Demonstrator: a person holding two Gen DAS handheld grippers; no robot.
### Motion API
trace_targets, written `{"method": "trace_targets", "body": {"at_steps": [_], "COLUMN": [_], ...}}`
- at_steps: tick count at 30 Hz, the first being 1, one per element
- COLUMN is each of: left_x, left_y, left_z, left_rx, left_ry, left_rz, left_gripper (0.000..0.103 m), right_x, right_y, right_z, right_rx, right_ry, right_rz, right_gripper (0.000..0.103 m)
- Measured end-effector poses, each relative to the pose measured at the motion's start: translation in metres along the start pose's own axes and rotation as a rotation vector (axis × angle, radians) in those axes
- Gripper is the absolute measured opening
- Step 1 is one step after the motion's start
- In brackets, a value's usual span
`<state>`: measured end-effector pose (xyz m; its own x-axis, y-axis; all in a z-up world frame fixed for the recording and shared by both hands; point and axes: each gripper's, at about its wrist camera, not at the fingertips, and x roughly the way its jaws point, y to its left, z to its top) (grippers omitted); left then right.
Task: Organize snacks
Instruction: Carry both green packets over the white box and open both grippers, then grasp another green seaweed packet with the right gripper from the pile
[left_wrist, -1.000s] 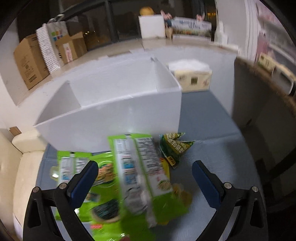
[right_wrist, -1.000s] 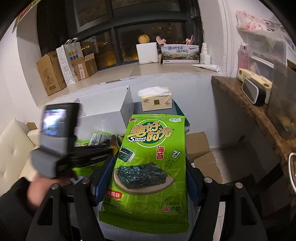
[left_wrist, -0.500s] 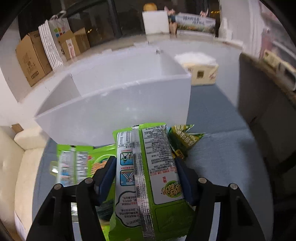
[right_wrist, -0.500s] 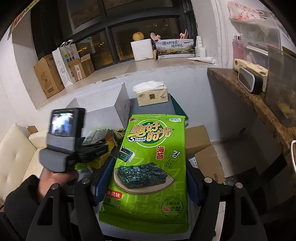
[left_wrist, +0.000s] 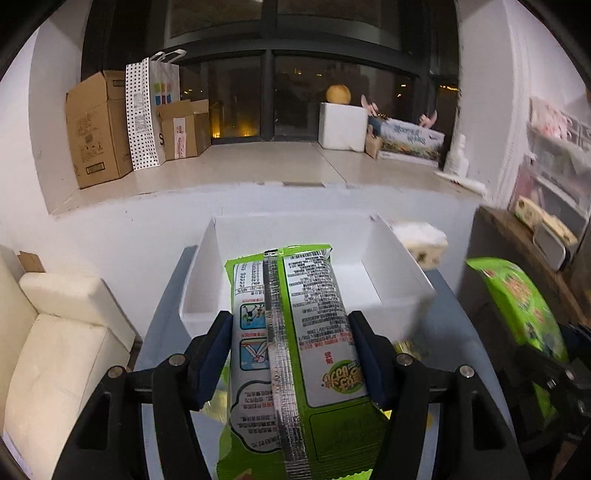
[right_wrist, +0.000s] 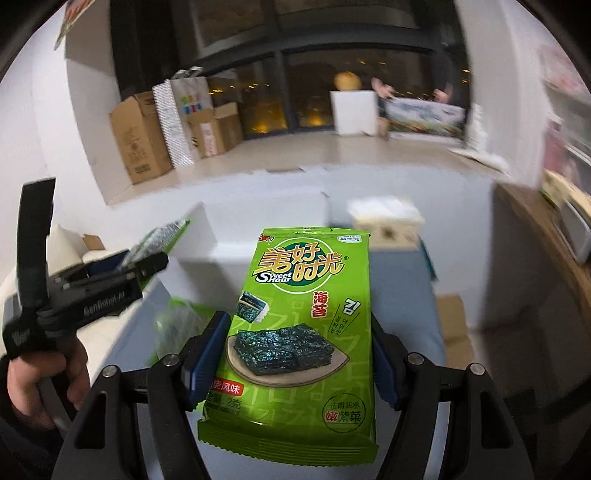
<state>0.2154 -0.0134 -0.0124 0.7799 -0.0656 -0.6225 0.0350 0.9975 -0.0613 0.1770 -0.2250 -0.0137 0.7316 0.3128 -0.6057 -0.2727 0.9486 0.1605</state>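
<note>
Much of what we see is cut off or smeared. In our left wrist view the lower end of the seaweed packet (left_wrist: 295, 354) runs off the bottom edge, and its back side with the silver seam faces us, so the front print is hidden. A scrap of yellow-green wrapper (left_wrist: 410, 349) peeks out beside the right finger; we cannot tell what it is. At the far right a second green packet (left_wrist: 517, 306) shows blurred and partly hidden behind dark gripper parts. In the right wrist view the whole background is motion-blurred: the tissue box (right_wrist: 386, 221) is only a pale smudge, and a green blur (right_wrist: 177, 321) low on the grey table (right_wrist: 402, 295) cannot be read.

Our left gripper (left_wrist: 291, 350) is clamped on the seaweed packet, blue pads pressing both long edges, and it holds the packet up over the near wall of the white box (left_wrist: 391, 266). The box is open-topped; the part of its floor we can see is bare white, the rest is hidden behind the packet.

Our right gripper (right_wrist: 301, 358) is clamped on the second green packet (right_wrist: 303, 325), front side up, above the table and short of the box. The left hand (right_wrist: 44, 373) shows at that view's left edge.
</note>
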Motion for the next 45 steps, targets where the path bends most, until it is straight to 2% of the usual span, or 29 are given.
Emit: {"method": "trace_targets", "body": {"at_steps": [5,11,14,16,17,18,19,25,27,29,32,37,39,42,45], "left_x": [0.038,0.099,0.123,0.133,0.138,0.141,0.140,0.123,0.112,0.097,0.069,0.017,-0.009,-0.040,-0.073], "left_y": [0.028,0.051,0.056,0.059,0.059,0.061,0.062,0.054,0.054,0.056,0.059,0.063,0.061,0.057,0.052], "left_z": [0.032,0.049,0.048,0.046,0.044,0.043,0.041,0.033,0.029,0.024,0.011,-0.021,-0.037,-0.060,-0.088], "left_rx": [-0.012,-0.049,-0.054,-0.061,-0.065,-0.073,-0.077,-0.004,-0.008,-0.014,-0.005,-0.038,-0.042,-0.047,-0.041], "left_ry": [0.013,0.074,0.087,0.096,0.109,0.117,0.112,0.093,0.087,0.071,0.034,0.061,0.049,0.038,0.012], "left_rz": [-0.006,-0.008,-0.031,-0.021,-0.018,-0.019,-0.034,0.004,-0.015,-0.026,0.012,-0.039,-0.021,-0.026,-0.010], "left_gripper": [0.068,0.068,0.070,0.079,0.099,0.103,0.103,0.103,0.103,0.103,0.103,0.103,0.103,0.103,0.103], "right_x": [0.070,0.143,0.161,0.170,0.175,0.175,0.176,0.161,0.148,0.129,0.104,0.047,0.030,0.015,0.016], "right_y": [0.017,0.009,0.005,0.004,0.003,0.002,0.002,0.010,0.012,0.012,0.014,0.019,0.021,0.029,0.045], "right_z": [0.056,0.083,0.085,0.085,0.084,0.083,0.082,0.075,0.072,0.066,0.058,0.026,0.008,-0.021,-0.046], "right_rx": [-0.009,0.007,0.004,0.006,0.020,0.030,0.031,-0.025,-0.026,-0.021,-0.008,0.004,0.021,0.023,-0.025], "right_ry": [0.013,0.072,0.083,0.098,0.112,0.116,0.118,0.100,0.077,0.050,0.034,-0.013,0.005,0.038,0.053], "right_rz": [-0.023,-0.035,-0.041,-0.048,-0.051,-0.046,-0.044,-0.095,-0.095,-0.081,-0.027,0.048,0.083,0.079,0.031], "right_gripper": [0.074,0.074,0.076,0.081,0.086,0.097,0.102,0.102,0.103,0.103,0.103,0.103,0.103,0.103,0.103]}}
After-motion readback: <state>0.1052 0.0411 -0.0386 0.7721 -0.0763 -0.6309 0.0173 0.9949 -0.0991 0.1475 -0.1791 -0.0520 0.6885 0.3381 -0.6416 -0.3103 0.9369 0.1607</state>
